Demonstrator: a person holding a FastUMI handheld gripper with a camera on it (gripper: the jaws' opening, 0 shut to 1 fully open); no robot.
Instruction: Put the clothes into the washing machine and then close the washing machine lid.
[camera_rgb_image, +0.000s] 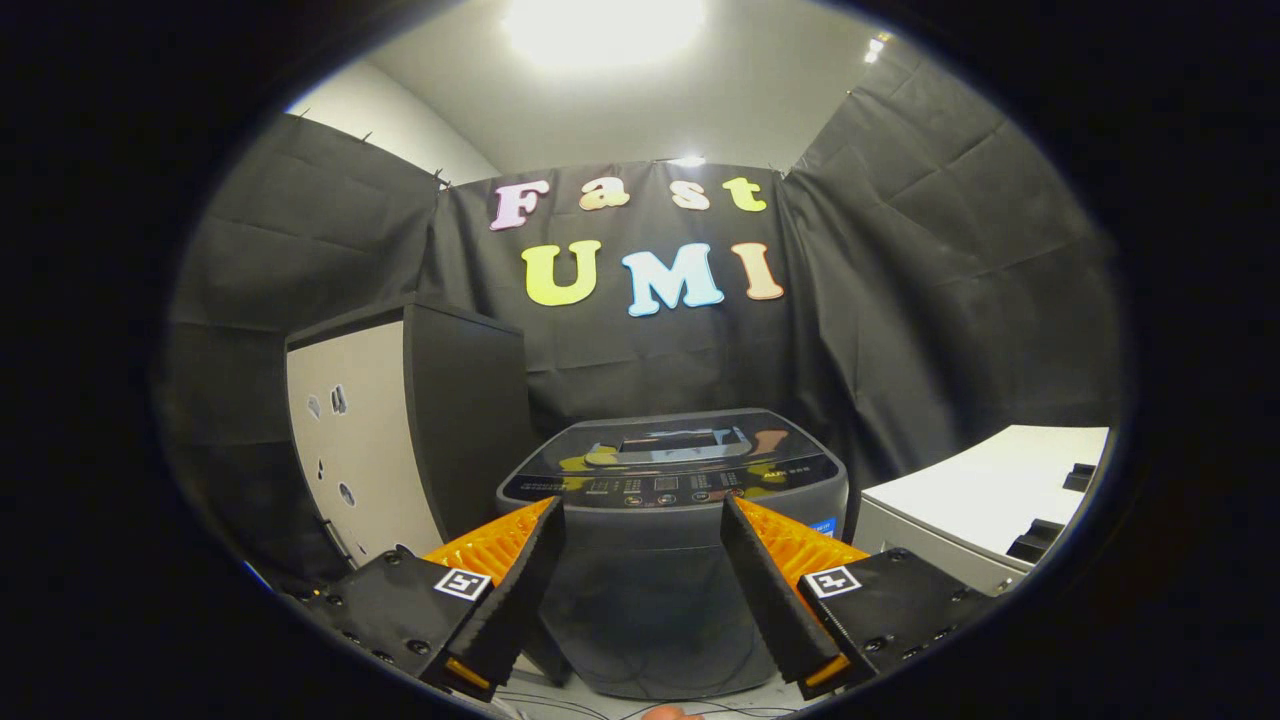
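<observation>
Clothes are the thing we must load, but we cannot find any garment near the fingers or around the machine, so we cannot tell where they lie. We see the dark grey top-loading plastic washing machine (672, 540) standing just beyond our gripper (643, 525), framed between its two fingers. Its glossy dark lid (680, 447) lies flat on top, so it looks closed, and the control panel sits along its near edge. Our gripper's black ridged fingers (520, 590) with orange backs stand wide apart and hold nothing. We judge that either the whole task is finished or nothing has begun; the lid hides the drum, so we cannot say which. A beige cabinet with dark sides (400, 430) stands left of the machine, and a white table (985, 490) stands to its right.
</observation>
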